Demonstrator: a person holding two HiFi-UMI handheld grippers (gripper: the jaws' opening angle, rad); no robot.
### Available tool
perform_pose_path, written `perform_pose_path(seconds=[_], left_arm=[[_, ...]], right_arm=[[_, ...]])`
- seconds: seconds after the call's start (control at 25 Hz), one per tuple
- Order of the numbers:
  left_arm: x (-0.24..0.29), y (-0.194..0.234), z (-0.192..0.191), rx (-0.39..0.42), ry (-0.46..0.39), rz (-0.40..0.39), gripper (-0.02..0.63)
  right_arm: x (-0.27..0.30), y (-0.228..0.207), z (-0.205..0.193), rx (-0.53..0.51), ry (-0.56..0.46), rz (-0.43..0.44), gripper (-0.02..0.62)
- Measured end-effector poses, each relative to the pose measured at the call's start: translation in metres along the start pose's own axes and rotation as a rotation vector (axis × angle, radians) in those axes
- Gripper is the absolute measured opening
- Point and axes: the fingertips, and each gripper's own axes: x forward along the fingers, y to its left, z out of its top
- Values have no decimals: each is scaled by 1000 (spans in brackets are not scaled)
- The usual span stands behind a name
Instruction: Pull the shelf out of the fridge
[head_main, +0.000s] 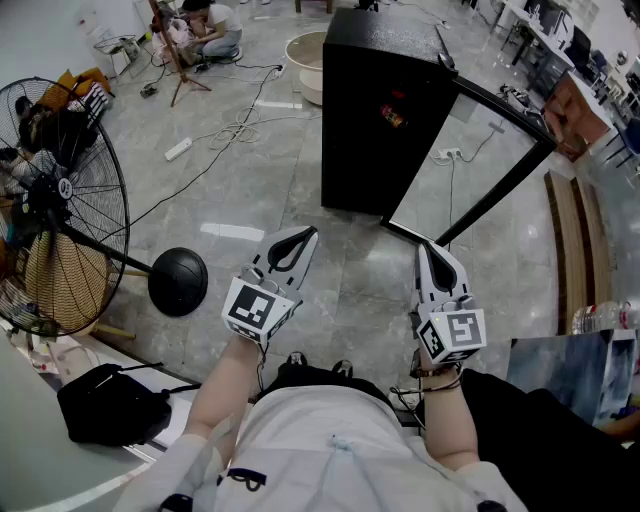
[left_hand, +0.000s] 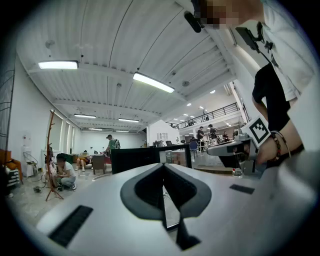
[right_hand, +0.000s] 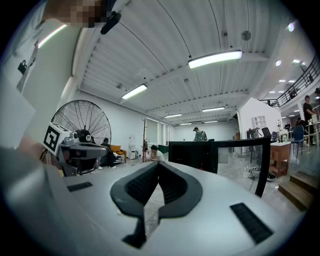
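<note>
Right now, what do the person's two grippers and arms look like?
The left gripper and right gripper are both pale grey wedge-shaped shells, with black ribbed pads narrowing to a pointed tip. Each carries a marker cube with black-and-white square markers. The person wears a white top that leaves the forearms bare, and a dark beaded bracelet on the right wrist.

The fridge (head_main: 385, 110) stands far and central on the floor (head_main: 250, 190), its door (head_main: 480, 165) swung out to the right, with steps (head_main: 575, 225) further right. Near, well short of it, the left gripper (head_main: 303, 236) and right gripper (head_main: 428, 248) lie side by side. At the left stands a fan (head_main: 55, 210), its base (head_main: 178, 282) just left of the left gripper, a bag (head_main: 110, 405) nearer, and a crouching person (head_main: 215, 30) far behind.
</note>
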Motion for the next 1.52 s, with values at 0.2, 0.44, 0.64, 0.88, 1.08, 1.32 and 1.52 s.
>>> perform_pose_path(seconds=[0.2, 0.44, 0.64, 0.88, 1.08, 1.32, 1.52], left_arm=[[-2, -2, -2, 3, -1, -4, 8], [-3, -4, 2, -12, -4, -10, 8], [-2, -8, 1, -19, 9, -14, 9], [1, -10, -1, -8, 7, -14, 9], [3, -16, -2, -11, -17, -46, 9], [6, -20, 0, -44, -37, -59, 94], [7, -19, -1, -49, -40, -43, 97]], right_arm=[[-1, 1, 0, -5, 2, 1, 15], [-1, 2, 0, 15, 4, 5, 17], [-1, 2, -2, 29, 9, 14, 17], [-2, 3, -3, 30, 10, 28, 17], [-2, 6, -4, 32, 15, 41, 18], [-3, 7, -1, 31, 11, 61, 21], [-4, 5, 0, 27, 8, 70, 37]])
